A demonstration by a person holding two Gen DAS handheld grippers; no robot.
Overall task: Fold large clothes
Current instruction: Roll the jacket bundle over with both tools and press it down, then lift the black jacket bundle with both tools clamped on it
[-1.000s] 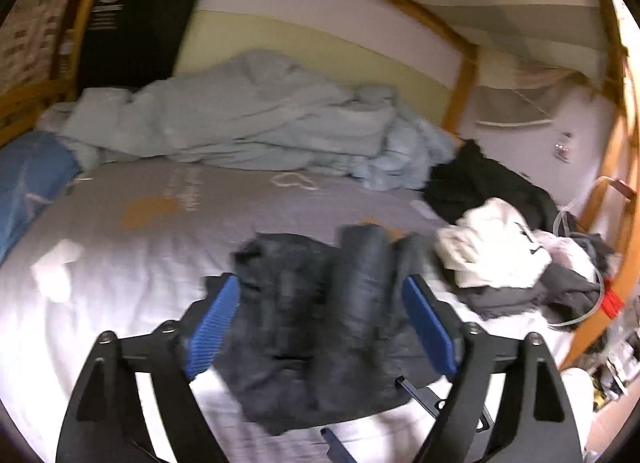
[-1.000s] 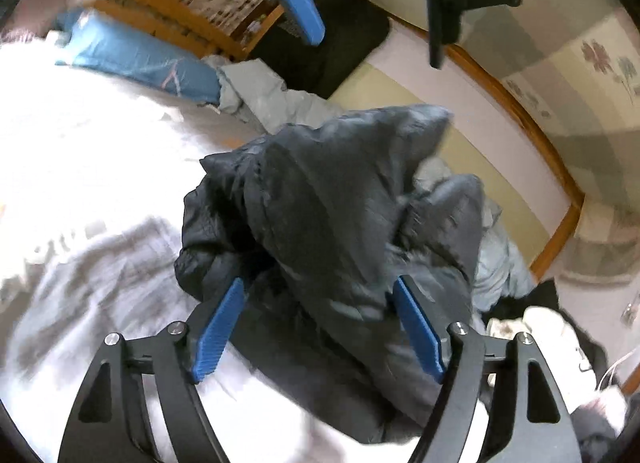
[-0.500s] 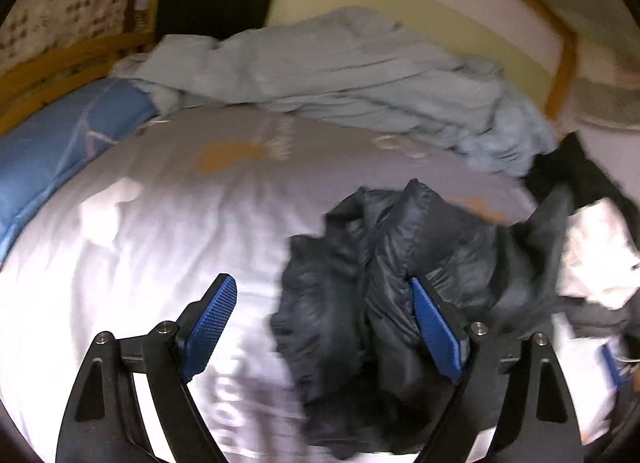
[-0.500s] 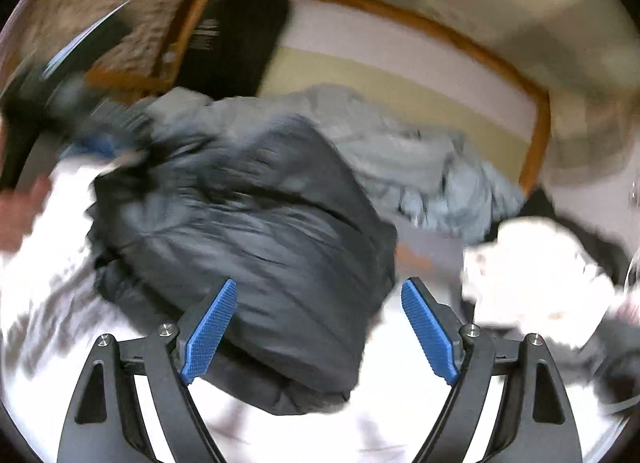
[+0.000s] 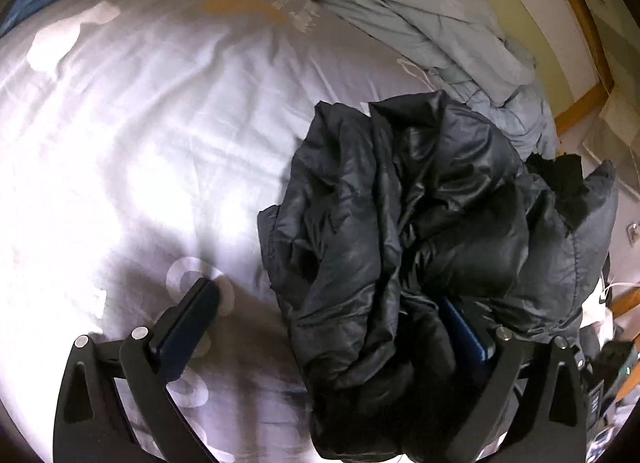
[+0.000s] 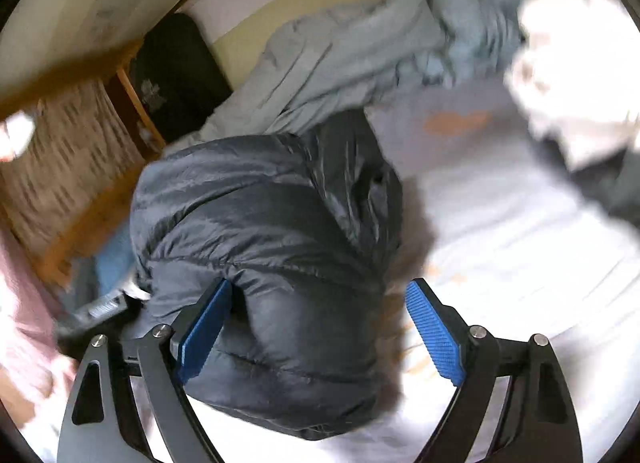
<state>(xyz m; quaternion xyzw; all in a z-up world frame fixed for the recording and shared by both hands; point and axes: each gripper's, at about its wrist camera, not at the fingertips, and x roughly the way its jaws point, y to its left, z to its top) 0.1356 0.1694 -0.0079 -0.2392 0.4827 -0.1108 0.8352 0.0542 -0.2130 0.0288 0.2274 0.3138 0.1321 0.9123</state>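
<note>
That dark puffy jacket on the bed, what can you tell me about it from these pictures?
The dark puffy jacket is blackish grey, quilted in stitched bands, with a slightly shiny shell that looks like nylon. It lies crumpled in a bunched heap, not yet folded, on the pale bed sheet, in front of a rumpled light blue blanket. Its folds bulge against one blue pad of each open gripper; neither pair of fingers clamps it.

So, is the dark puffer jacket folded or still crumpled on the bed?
Crumpled: the dark puffer jacket lies bunched in irregular creases on the bed sheet, with no flat folds.
</note>
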